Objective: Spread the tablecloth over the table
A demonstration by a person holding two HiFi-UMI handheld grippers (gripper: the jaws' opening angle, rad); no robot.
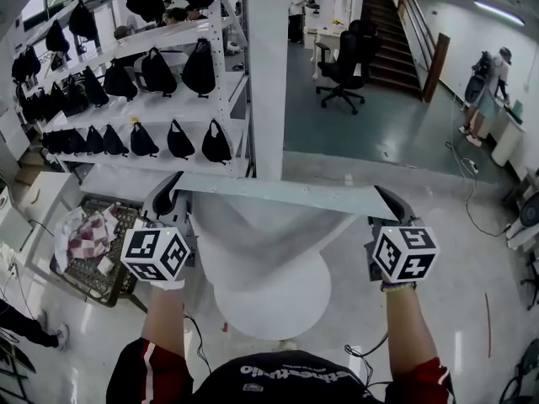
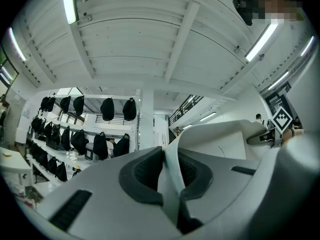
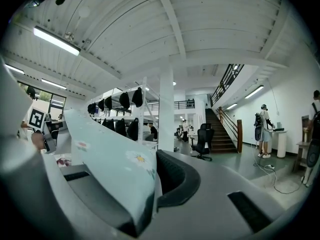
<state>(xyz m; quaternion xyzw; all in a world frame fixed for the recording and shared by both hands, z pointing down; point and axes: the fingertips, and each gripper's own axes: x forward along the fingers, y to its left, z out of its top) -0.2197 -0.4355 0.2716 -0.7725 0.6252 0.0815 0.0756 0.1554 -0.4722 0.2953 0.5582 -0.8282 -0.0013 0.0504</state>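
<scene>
the left hand-held gripper point(image 1: 171, 196) and the right hand-held gripper point(image 1: 387, 202) each pinch an upper corner of the thin, pale, daisy-printed tablecloth point(image 1: 274, 225). its top edge is taut between them, and it sags in soft folds over the round white surface point(image 1: 282, 310).

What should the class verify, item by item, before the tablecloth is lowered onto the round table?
1. Left claw shut on the tablecloth: ok.
2. Right claw shut on its other end: ok.
3. Top edge stretched straight between the claws: ok.
4. Cloth held above the round table: ok.
5. Whole tabletop free of things: cannot tell, the cloth hides part of it.
6. Hanging part free of folds: not ok.
</scene>
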